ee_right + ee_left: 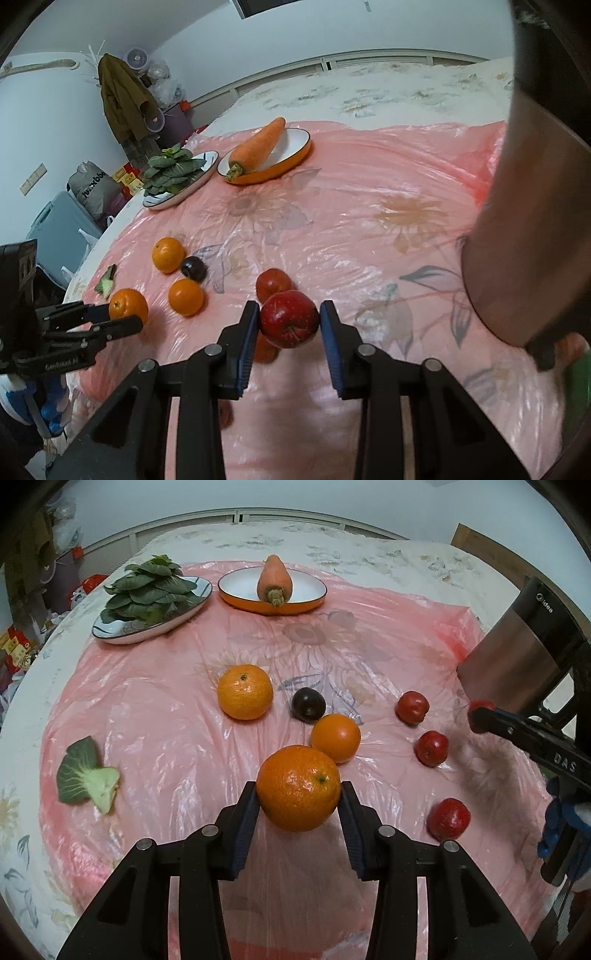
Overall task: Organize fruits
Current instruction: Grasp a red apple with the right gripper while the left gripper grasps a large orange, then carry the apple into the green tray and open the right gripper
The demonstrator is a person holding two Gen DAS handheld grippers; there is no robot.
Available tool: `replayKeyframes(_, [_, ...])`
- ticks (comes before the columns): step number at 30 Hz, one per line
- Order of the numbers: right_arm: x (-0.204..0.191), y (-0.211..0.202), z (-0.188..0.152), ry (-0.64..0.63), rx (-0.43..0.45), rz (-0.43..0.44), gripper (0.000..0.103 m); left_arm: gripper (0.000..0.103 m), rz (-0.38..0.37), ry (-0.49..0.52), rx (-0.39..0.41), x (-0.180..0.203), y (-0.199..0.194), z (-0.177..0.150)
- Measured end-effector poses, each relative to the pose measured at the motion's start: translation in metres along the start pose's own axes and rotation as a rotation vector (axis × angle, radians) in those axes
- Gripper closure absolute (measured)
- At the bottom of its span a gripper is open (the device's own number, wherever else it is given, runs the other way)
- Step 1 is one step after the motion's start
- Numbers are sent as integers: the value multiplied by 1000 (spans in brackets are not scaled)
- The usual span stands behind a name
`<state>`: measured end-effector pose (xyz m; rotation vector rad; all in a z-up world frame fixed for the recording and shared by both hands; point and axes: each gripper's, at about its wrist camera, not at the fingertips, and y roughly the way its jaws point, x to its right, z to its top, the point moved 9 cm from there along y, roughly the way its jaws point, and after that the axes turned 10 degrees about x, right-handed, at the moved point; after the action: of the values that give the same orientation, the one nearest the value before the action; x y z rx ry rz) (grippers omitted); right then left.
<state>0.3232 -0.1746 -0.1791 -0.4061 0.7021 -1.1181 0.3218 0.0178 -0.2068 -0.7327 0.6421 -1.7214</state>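
A round table under crinkled pink plastic sheeting (155, 709) fills the room. Near its front edge the left gripper (298, 797) clamps a big dimpled orange (298, 788) between its pads; the right gripper (289, 321) pinches a small red apple (289, 319). Both look mid-carry; next each needs a grouping spot.

One orange (298, 788) with rough skin is between the pads of the left gripper (299, 797). Two more oranges (245, 691) (335, 737) lie on the pink sheet, and a dark plum (308, 704) lies between them. A red apple (289, 324) is between the pads of the right gripper (289, 325). Three small red apples (412, 707) (431, 748) (449, 819) lie apart on the right.
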Motion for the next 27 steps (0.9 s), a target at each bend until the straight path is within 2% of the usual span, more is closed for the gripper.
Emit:
replayKeyframes(6, [-2, -36, -17, -3, 2, -10, 63, 65, 10, -9, 18, 3, -22, -3])
replayKeyframes(17, [12, -109, -47, 36, 26, -43, 63, 65, 3, 8, 55, 31, -72, -11])
replayKeyframes(27, [46, -166, -62, 80, 80, -93, 63, 65, -43, 30, 55, 85, -98, -21])
